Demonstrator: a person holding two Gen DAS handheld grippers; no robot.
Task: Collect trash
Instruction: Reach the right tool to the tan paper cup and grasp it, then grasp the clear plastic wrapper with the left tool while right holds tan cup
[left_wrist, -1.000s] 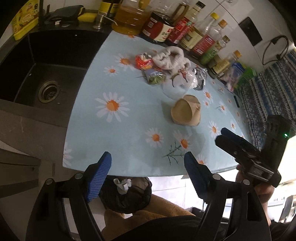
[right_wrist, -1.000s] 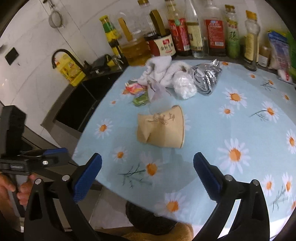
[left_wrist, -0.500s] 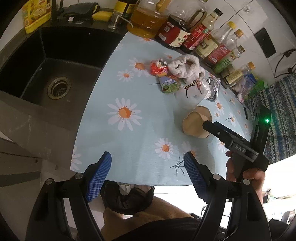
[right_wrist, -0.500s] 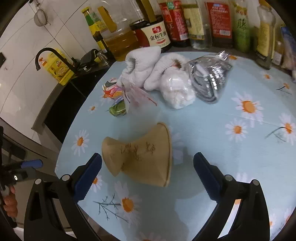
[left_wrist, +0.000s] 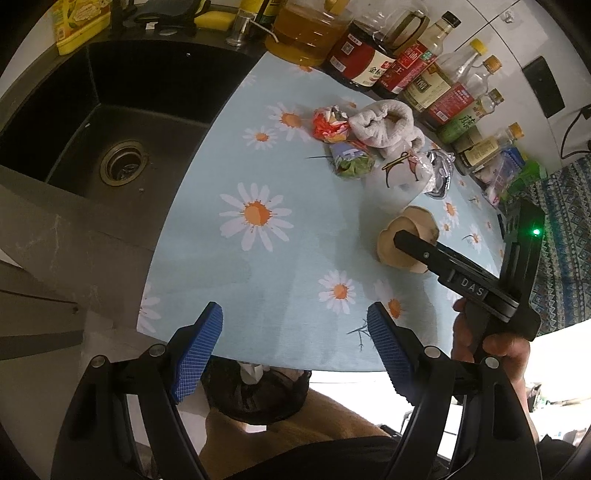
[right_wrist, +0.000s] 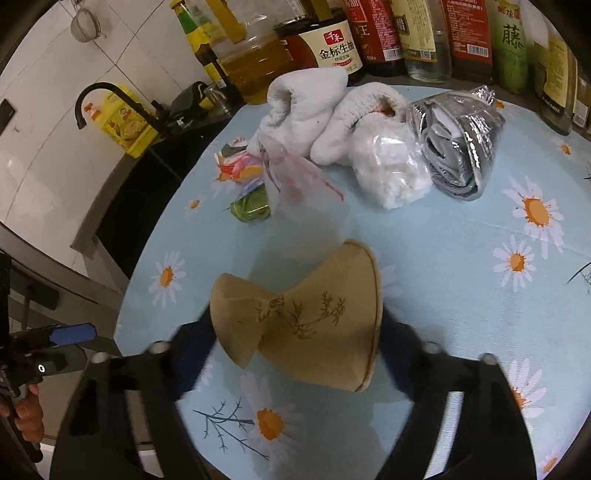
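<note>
Two grippers in play. R gripper (right_wrist: 295, 347) sits low over the crushed paper cup (right_wrist: 299, 314), jaws spread, one on each side of it; both jaws motion-blurred in the right wrist view, so contact w/ the cup can't be confirmed. L gripper (left_wrist: 291, 343) hangs at the near table edge, jaws wide apart, holding nothing.

Cup lies on its side on the daisy tablecloth (left_wrist: 258, 258), rim toward the R jaw, crumpled base toward the L jaw. It's apart from the rest of the trash: clear plastic bag (right_wrist: 295, 184), candy wrappers (right_wrist: 240, 170), green wrapper (right_wrist: 251, 208), white wad in film (right_wrist: 391, 173), silver foil pack (right_wrist: 461, 144), white towel (right_wrist: 306, 99), all grouped nearer the bottles (right_wrist: 469, 33).

Step in hand (judged): closing on the cup for pickup.

Notes for doing it well:
- Cup is thin paper, already creased; will likely collapse further. A firm pinch is fine since it's trash.
- Close across the waist, where the crease gives both jaws something to bite. A grip near the flared rim may slip off.
- Keep jaw tips just clear of the cloth so fabric isn't caught and dragged.
- Lift straight up before moving over.

Black-lined bin (left_wrist: 255, 391) shows below the near table edge, under the L gripper; likely the drop point.
</note>
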